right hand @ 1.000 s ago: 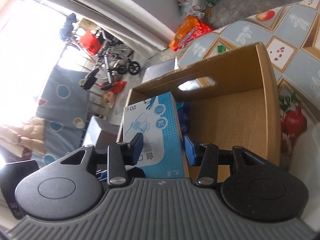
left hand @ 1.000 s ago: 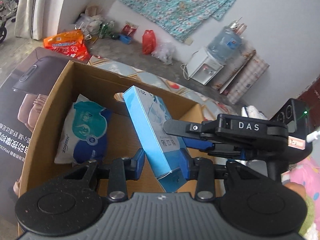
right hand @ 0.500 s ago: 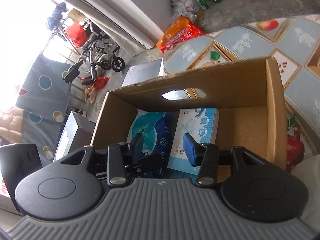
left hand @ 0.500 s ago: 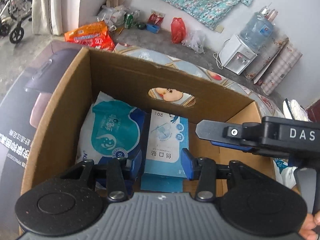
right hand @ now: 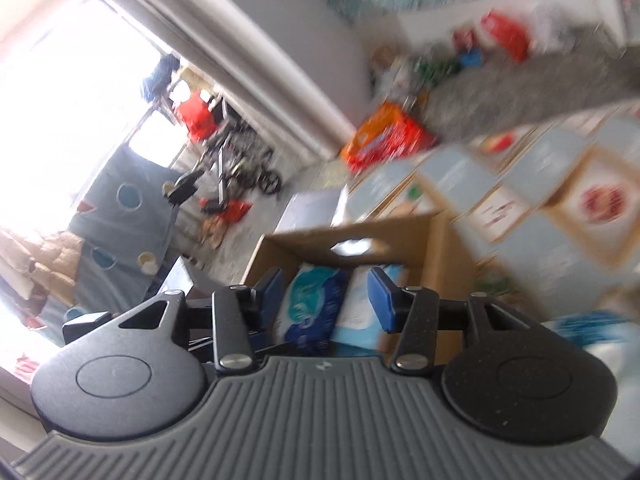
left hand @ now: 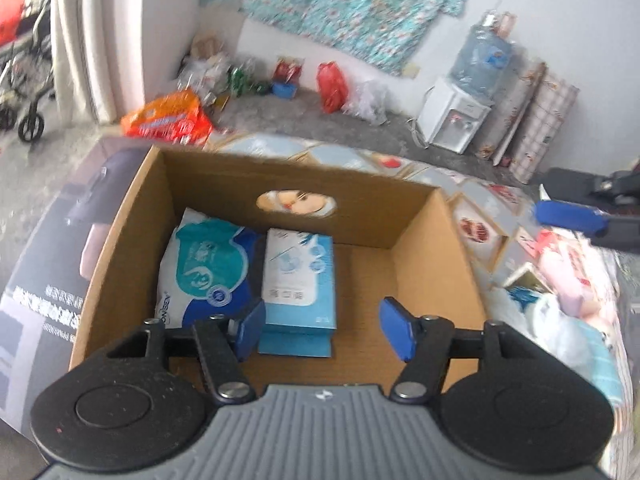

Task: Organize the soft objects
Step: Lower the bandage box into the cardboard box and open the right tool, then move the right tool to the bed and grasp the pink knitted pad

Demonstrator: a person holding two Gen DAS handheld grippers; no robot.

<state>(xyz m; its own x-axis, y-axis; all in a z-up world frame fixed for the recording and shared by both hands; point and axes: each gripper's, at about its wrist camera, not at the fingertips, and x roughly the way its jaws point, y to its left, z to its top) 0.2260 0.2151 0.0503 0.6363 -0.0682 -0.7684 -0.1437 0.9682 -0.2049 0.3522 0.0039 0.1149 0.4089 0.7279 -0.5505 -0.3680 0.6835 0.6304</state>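
Observation:
A cardboard box stands on the patterned tablecloth. Inside it a teal and blue wipes pack lies at the left, with a light blue carton flat beside it. My left gripper is open and empty above the box's near side. My right gripper is open and empty, above and back from the box. One of its blue fingers shows at the right edge of the left wrist view. The wipes pack and the carton show blurred in the right wrist view.
Soft packs, pink and white-blue, lie on the cloth right of the box. A dark printed carton stands left of it. On the floor are an orange pack, bags and a water dispenser.
Both grippers let go of the light blue carton, which now lies flat beside the wipes pack. Both opened wider; the right one pulled away to the right.

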